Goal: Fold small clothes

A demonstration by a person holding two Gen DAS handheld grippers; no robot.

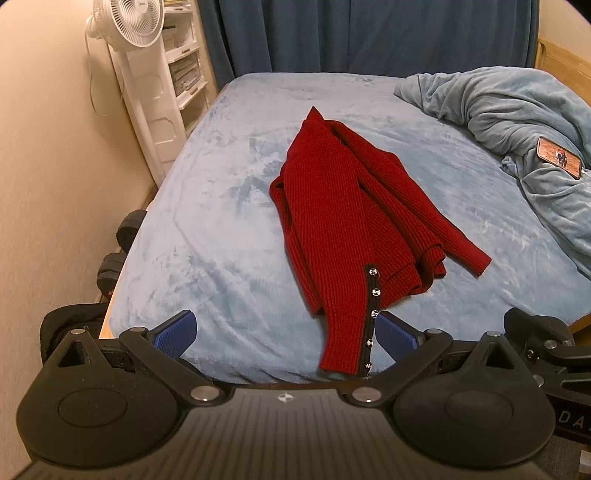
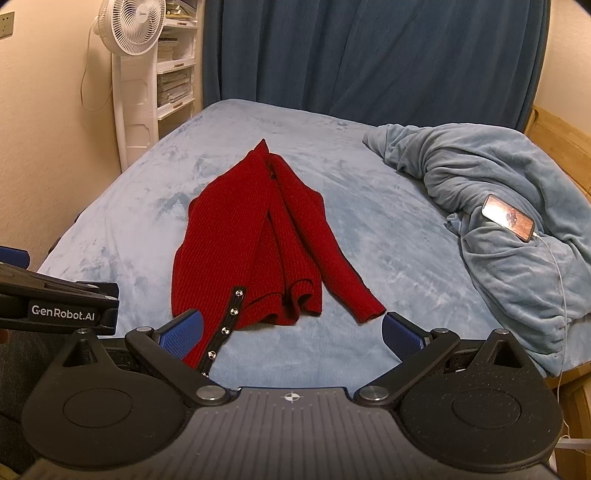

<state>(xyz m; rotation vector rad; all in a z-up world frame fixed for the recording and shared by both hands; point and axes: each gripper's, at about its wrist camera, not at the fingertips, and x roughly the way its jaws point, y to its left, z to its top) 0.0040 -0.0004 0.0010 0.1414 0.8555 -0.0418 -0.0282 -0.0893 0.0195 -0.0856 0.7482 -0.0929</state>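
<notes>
The red ribbed-knit cardigan lies half-folded on the pale blue fleece bed cover. Left gripper and right gripper hover wide open and empty at its hem, likely poised for the next fold

White letters reading "GenRobot.AI" stand on the black side of the left hand-held gripper, seen at the left edge of the right wrist view. In the left wrist view, the letters "DA" show on the black body of the right hand-held gripper at the right edge, cut off there, so the word is probably longer. The small mark on the white fan is too small to read.
</notes>
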